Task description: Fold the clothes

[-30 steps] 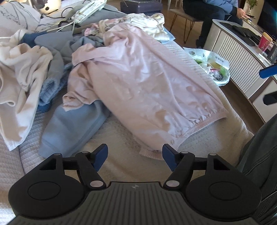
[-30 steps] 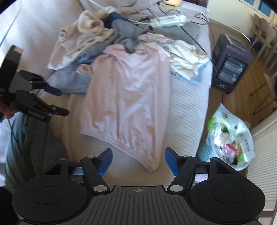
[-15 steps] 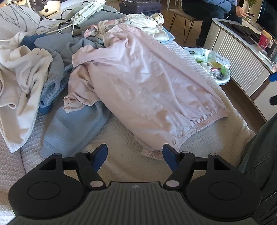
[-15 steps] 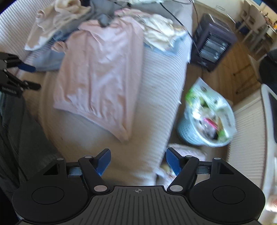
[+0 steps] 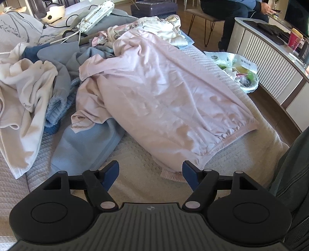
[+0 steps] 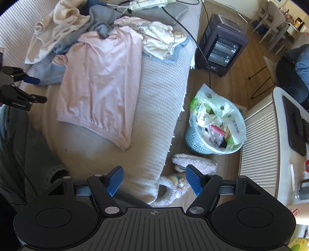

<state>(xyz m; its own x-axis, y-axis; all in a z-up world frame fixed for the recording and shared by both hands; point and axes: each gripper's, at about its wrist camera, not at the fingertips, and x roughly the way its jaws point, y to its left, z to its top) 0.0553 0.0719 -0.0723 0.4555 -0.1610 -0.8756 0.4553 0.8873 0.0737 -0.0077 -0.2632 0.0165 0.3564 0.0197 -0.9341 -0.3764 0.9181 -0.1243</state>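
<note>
A pale pink sweatshirt (image 5: 164,96) lies spread out on the bed, hem toward me, one sleeve folded under at its left. My left gripper (image 5: 150,171) hangs open just short of the hem's near corner, nothing between its blue pads. In the right wrist view the same pink sweatshirt (image 6: 100,81) lies left of centre, and the left gripper (image 6: 34,89) shows at the far left edge. My right gripper (image 6: 154,179) is open and empty, off the bed's corner, over the slippers on the floor.
A heap of cream, grey and blue clothes (image 5: 34,83) fills the bed's left side. Beside the bed stand a laundry basket (image 6: 214,127) stuffed with bags and a dark heater (image 6: 222,44). Pink slippers (image 6: 193,164) lie on the floor. A white cabinet (image 6: 258,146) is at the right; a seated person (image 5: 231,7) is beyond.
The right gripper has swung to the right, away from the pink sweatshirt's hem and out past the bed's corner over the floor. The left gripper has stayed where it was.
</note>
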